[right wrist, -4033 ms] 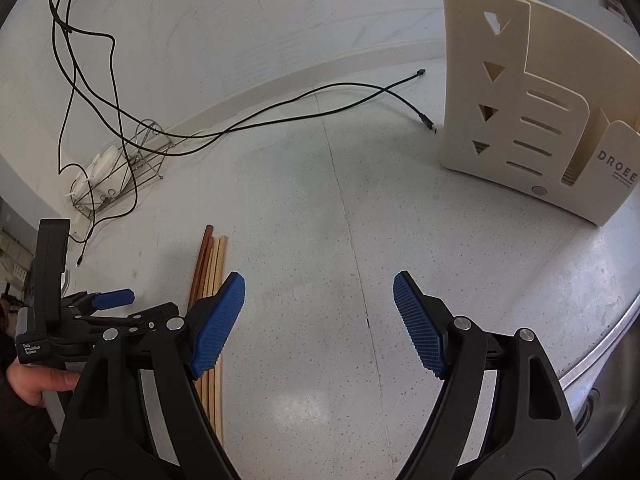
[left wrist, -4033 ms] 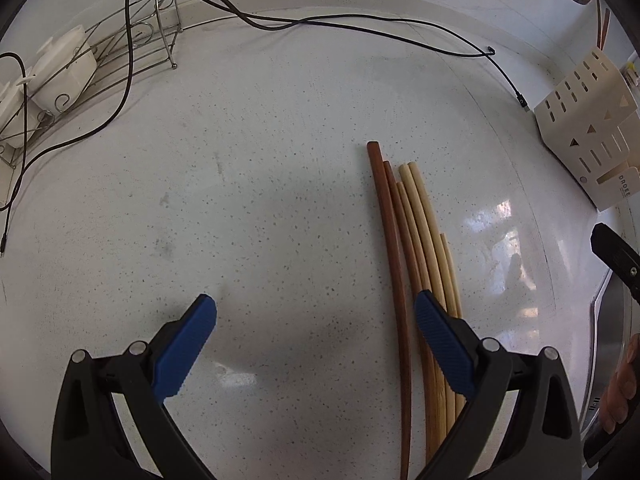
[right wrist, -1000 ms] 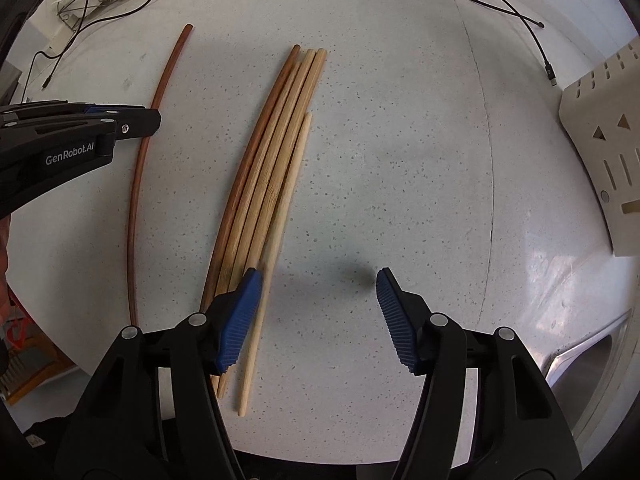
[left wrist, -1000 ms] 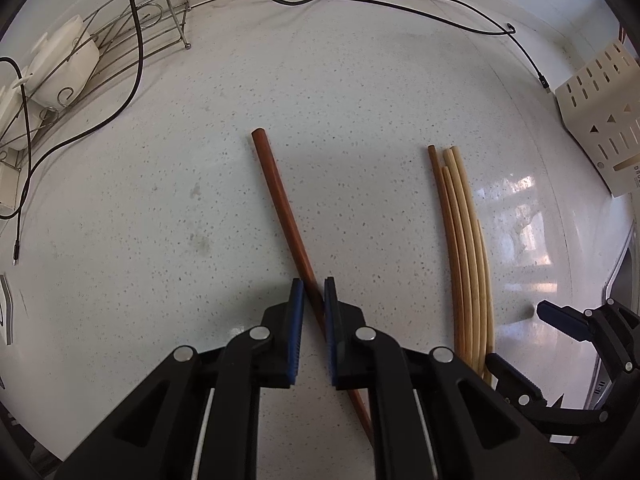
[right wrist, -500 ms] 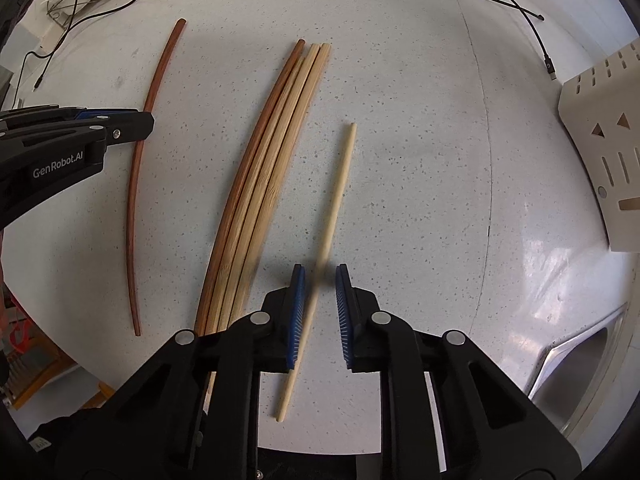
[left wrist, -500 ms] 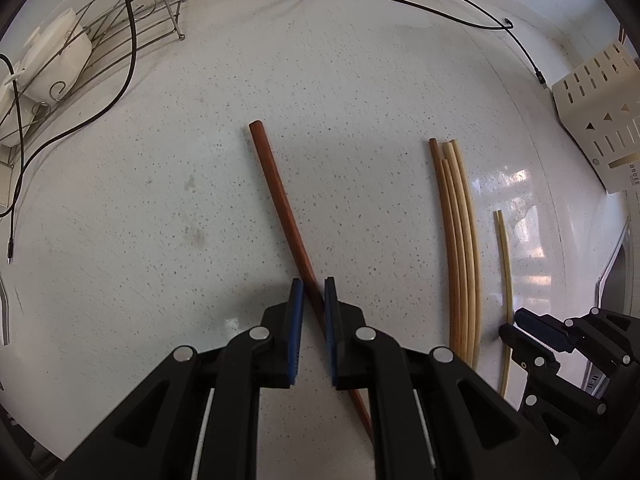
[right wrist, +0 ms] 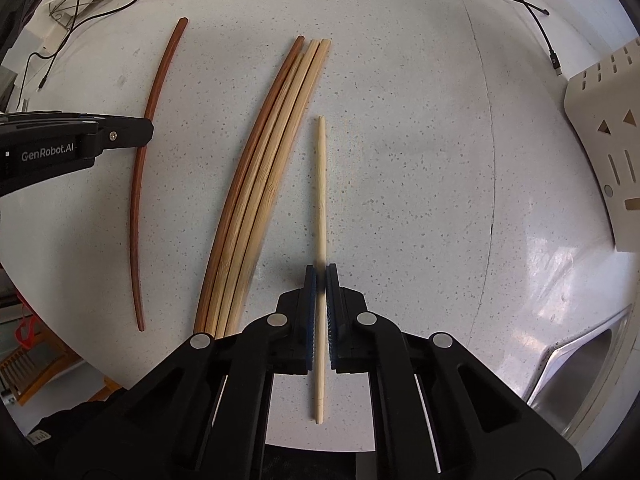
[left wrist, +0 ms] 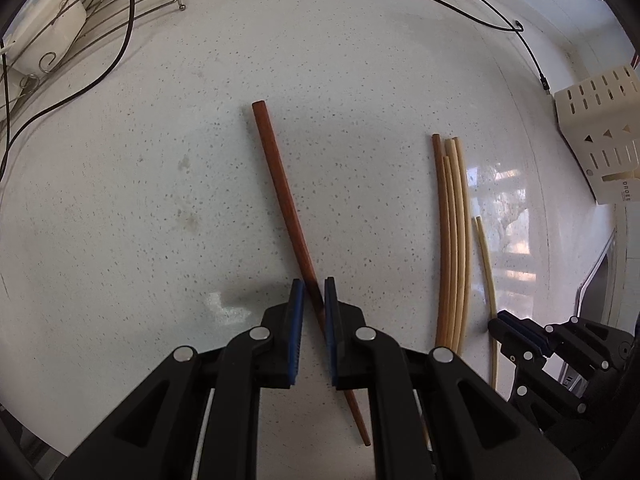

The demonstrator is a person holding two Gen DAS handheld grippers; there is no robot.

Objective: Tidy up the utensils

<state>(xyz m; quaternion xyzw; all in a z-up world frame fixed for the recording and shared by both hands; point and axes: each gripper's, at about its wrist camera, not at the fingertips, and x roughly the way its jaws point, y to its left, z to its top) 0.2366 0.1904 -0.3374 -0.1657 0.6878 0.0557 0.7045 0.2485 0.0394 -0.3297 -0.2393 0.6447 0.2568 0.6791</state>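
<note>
My tongs: my left gripper (left wrist: 313,298) points down and is clamped on the dark red chopstick (left wrist: 280,184); my right gripper (right wrist: 321,280) also points down, its blue pads pinched onto the pale thin chopstick (right wrist: 320,184). Each hand has one stick and nothing else.
Countertop: a white speckled countertop (left wrist: 360,60), glossy with window glare on the right. The sticks lie flat on it, or very close to it; I cannot tell whether either is lifted yet.
Holder: the cream slotted utensil holder (right wrist: 608,152) stands at the far right, well apart from all the sticks. My right hand is the nearer one to it, so I judge the pale stick goes first.
Bundle: four chopsticks (right wrist: 260,184) lie side by side between my two held sticks, touching one another, untouched by either gripper.
Red stick, axis: it runs away from my left gripper, angled slightly left, gripped nearer its thin end, so the thick end overhangs forward.
Pale stick, axis: it runs straight ahead of my right gripper, gripped past its middle toward the near end.
Room: a steel sink (right wrist: 584,376) lies at the right edge, a wire rack (left wrist: 100,8) with white dishes far left, and a black cable (left wrist: 460,4) trails along the back.
</note>
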